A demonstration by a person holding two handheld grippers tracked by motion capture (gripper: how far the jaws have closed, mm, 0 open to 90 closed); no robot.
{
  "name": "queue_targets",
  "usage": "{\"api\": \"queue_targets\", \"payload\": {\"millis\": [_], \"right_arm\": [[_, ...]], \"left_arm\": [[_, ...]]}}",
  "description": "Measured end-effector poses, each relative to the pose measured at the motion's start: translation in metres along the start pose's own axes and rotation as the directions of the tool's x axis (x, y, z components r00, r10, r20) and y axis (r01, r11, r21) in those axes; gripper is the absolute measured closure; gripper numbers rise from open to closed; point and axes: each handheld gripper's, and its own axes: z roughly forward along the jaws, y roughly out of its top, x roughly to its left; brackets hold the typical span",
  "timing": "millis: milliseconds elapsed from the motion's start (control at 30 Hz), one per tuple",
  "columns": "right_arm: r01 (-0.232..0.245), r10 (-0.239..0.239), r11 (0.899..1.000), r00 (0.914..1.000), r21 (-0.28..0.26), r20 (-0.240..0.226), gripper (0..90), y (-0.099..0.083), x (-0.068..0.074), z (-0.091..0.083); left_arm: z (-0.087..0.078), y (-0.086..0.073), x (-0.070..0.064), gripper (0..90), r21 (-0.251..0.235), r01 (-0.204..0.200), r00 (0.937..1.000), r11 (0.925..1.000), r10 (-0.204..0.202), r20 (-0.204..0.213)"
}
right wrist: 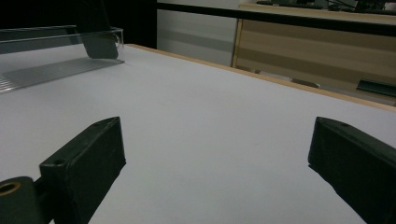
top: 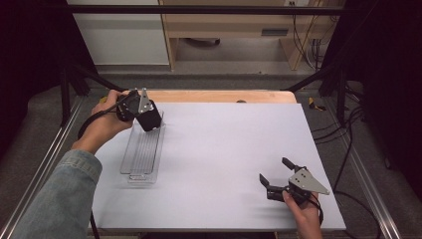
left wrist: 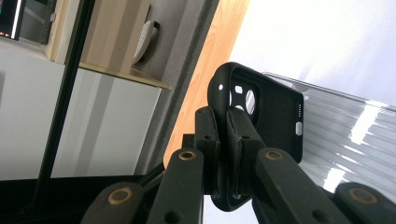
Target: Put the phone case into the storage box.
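A black phone case [left wrist: 261, 116] is clamped by the left gripper [left wrist: 223, 140] over a clear tray [top: 144, 149]. The right gripper [top: 274, 172] is held wide open, gripping nothing. No writing can be read.

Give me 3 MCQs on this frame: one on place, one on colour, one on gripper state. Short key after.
1. Where is the clear plastic tray?
A. On the left part of the table
B. At the right edge
C. On the floor

2. What colour is the phone case?
A. White
B. Black
C. Red

3. How does the right gripper stand?
A. Shut on the case
B. Shut on nothing
C. Open, holding nothing

Key: 1 A, the high view shows the tray lying left of centre on the white table top. 2 B, the left gripper view shows a black case with camera cut-outs. 3 C, its jaws stand wide apart over bare table, while the left gripper clamps the case above the tray's far end.
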Motion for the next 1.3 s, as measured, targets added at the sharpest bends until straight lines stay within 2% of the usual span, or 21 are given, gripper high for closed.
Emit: {"api": "queue_targets", "payload": {"millis": [167, 533, 800, 867, 1300], "right_arm": [[0.000, 0.000, 1.000, 1.0000, 0.000, 0.000, 4.3, -0.0002, -0.0001, 0.0001], [-0.002, 0.002, 1.000, 1.0000, -0.002, -0.002, 4.3, 0.0000, 0.0000, -0.0001], [-0.003, 0.003, 1.000, 1.0000, -0.001, -0.003, 4.3, -0.0002, -0.0001, 0.0001], [-0.003, 0.003, 1.000, 1.0000, 0.000, -0.004, 4.3, -0.0002, -0.0001, 0.0002], [-0.004, 0.004, 1.000, 1.0000, 0.001, -0.003, 4.1, -0.0004, -0.0002, 0.0006]], "left_arm": [[0.0014, 0.0007, -0.0010, 83.9, -0.001, -0.011, 0.9999, 0.9999, 0.011, -0.003], [0.0009, -0.0024, 0.0011, 83.9, 0.009, -0.007, 1.0000, 0.9999, 0.007, -0.001], [0.0035, 0.0001, 0.0017, 83.6, 0.007, -0.016, 0.9999, 0.9998, 0.016, -0.001], [0.0043, 0.0017, 0.0014, 83.6, 0.008, -0.032, 0.9995, 0.9994, 0.033, -0.003], [0.0077, 0.0047, 0.0013, 83.3, -0.006, -0.036, 0.9993, 0.9993, 0.036, -0.007]]}}
